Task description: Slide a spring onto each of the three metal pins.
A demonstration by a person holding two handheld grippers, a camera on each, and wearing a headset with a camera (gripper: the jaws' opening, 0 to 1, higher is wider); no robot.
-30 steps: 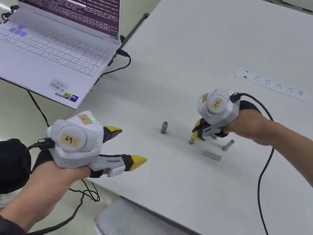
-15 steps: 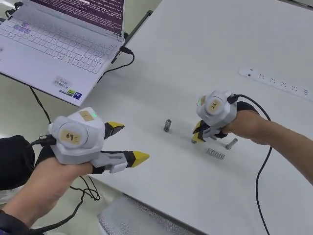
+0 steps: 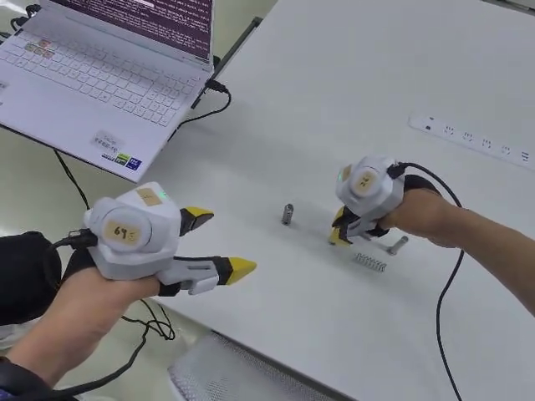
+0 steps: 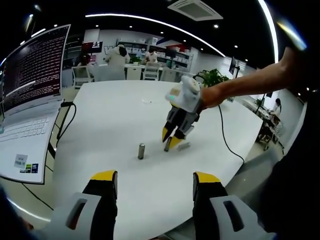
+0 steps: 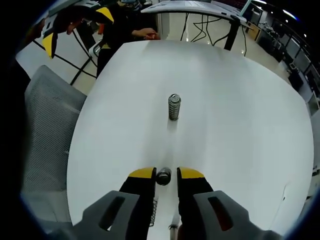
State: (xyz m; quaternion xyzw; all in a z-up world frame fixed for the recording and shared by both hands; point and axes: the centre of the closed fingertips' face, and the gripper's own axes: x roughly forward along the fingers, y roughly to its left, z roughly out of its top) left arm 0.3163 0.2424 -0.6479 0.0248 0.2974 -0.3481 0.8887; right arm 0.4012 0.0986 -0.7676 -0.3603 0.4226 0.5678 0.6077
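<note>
The right gripper (image 3: 341,235) has its fingers clamped on what seems a metal pin (image 5: 163,176) on the counter (image 3: 334,100). A loose spring (image 3: 369,262) lies just right of it. The left gripper (image 3: 219,242) has its fingers apart.

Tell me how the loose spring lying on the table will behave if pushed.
The spring lies on its side on the smooth white table, so a push would probably roll or skid it. It looks like a thin open wire coil, so it is likely very light and may squash under a hard pinch.
</note>
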